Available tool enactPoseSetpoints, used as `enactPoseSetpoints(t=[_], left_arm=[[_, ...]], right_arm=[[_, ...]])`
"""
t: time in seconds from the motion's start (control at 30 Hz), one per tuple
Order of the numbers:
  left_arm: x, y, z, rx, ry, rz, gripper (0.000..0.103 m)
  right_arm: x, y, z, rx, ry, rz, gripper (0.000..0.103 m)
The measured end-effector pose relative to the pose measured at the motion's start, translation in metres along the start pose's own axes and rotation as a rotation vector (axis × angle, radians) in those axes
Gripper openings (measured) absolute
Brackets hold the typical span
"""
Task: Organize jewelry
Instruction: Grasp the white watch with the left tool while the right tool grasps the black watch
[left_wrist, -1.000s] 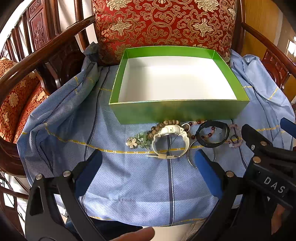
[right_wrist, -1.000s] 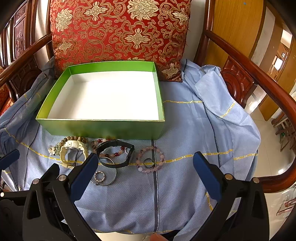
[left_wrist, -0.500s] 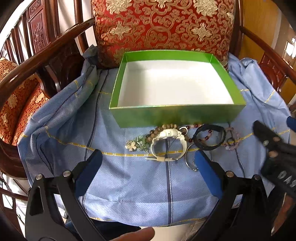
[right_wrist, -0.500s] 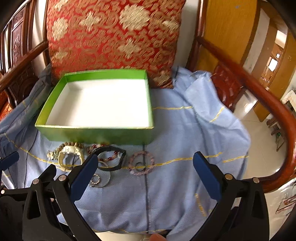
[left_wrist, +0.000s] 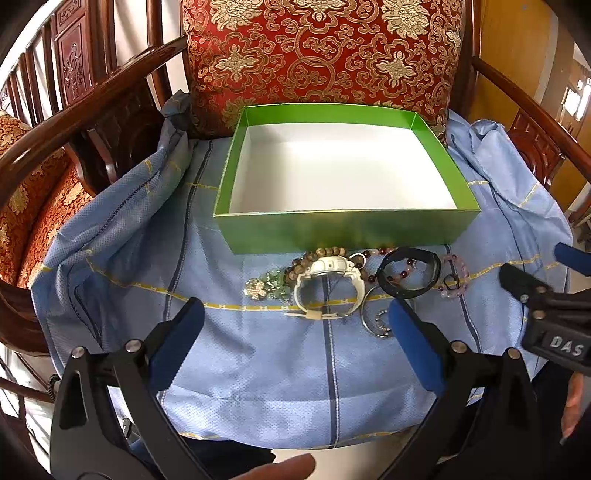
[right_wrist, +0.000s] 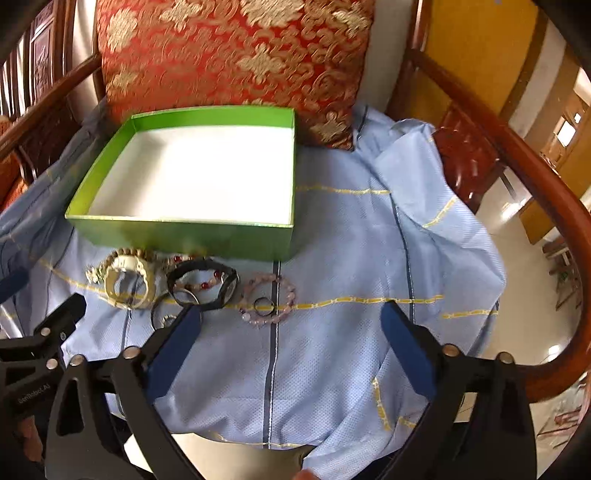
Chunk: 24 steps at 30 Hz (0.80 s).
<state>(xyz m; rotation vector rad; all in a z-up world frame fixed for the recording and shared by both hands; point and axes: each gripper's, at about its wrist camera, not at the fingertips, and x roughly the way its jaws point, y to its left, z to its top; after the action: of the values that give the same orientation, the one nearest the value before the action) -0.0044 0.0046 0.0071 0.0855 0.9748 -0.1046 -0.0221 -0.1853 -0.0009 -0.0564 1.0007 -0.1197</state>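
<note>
Blue cloth (left_wrist: 258, 354) holds jewelry (left_wrist: 354, 284) before green box (left_wrist: 340, 229).

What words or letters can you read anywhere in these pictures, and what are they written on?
"DAS" in white letters, on the black body of the right claw, seen from the left wrist camera; the word may run on out of view.
Small pale lettering on the black body of the left claw, seen from the right wrist camera: too small and blurred to read.
Nothing is written on the green box or the jewelry.
</note>
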Motion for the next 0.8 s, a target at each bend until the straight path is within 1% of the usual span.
enactPoseSetpoints(t=[0.1, 0.17, 0.23, 0.27, 0.3, 0.33, 0.37, 0.4, 0.43, 0.5, 0.57, 0.6, 0.63, 0.67, 0.73, 0.77, 0.8], left_arm=[[0.007, -0.004, 0.0, 0.012, 0.013, 0.004, 0.099], [0.013, -0.007, 0.001, 0.021, 0.026, 0.012, 0.099], [0.018, -0.008, 0.0, 0.028, 0.036, 0.018, 0.095], [0.02, -0.009, -0.001, 0.032, 0.04, 0.022, 0.092], [0.023, -0.009, -0.001, 0.035, 0.042, 0.029, 0.082], [0.025, -0.008, -0.001, 0.036, 0.045, 0.034, 0.07], [0.028, -0.008, -0.002, 0.036, 0.052, 0.036, 0.064], [0.033, -0.006, -0.002, 0.032, 0.068, 0.027, 0.049], [0.035, -0.003, -0.002, 0.025, 0.084, 0.011, 0.037], [0.038, 0.003, 0.002, 0.01, 0.122, -0.043, 0.031], [0.041, 0.011, 0.017, 0.008, 0.177, -0.124, 0.031], [0.043, 0.012, 0.025, 0.023, 0.204, -0.157, 0.031], [0.046, 0.01, 0.031, 0.046, 0.221, -0.168, 0.031], [0.049, 0.009, 0.038, 0.07, 0.229, -0.158, 0.031], [0.054, 0.009, 0.048, 0.087, 0.218, -0.118, 0.038], [0.059, 0.012, 0.05, 0.072, 0.227, -0.13, 0.038], [0.064, 0.015, 0.048, 0.043, 0.249, -0.159, 0.038]], right_arm=[[0.01, 0.006, 0.0, -0.051, 0.031, 0.044, 0.08], [0.015, 0.011, 0.0, -0.095, 0.027, 0.055, 0.074], [0.021, 0.013, 0.002, -0.129, 0.02, 0.064, 0.063], [0.023, 0.013, 0.004, -0.137, 0.023, 0.072, 0.061], [0.026, 0.013, 0.006, -0.148, 0.029, 0.092, 0.055], [0.03, 0.013, 0.008, -0.161, 0.04, 0.119, 0.048], [0.034, 0.013, 0.011, -0.171, 0.051, 0.137, 0.045], [0.04, 0.014, 0.013, -0.186, 0.066, 0.156, 0.037], [0.043, 0.014, 0.014, -0.196, 0.076, 0.163, 0.032], [0.051, 0.015, 0.016, -0.225, 0.103, 0.185, 0.026], [0.052, 0.016, 0.017, -0.258, 0.129, 0.238, 0.026], [0.051, 0.018, 0.017, -0.286, 0.139, 0.271, 0.026], [0.048, 0.021, 0.018, -0.314, 0.142, 0.299, 0.026], [0.044, 0.026, 0.019, -0.35, 0.134, 0.327, 0.026], [0.041, 0.036, 0.019, -0.4, 0.119, 0.345, 0.026], [0.043, 0.043, 0.019, -0.422, 0.122, 0.344, 0.026], [0.048, 0.048, 0.017, -0.432, 0.121, 0.344, 0.027]])
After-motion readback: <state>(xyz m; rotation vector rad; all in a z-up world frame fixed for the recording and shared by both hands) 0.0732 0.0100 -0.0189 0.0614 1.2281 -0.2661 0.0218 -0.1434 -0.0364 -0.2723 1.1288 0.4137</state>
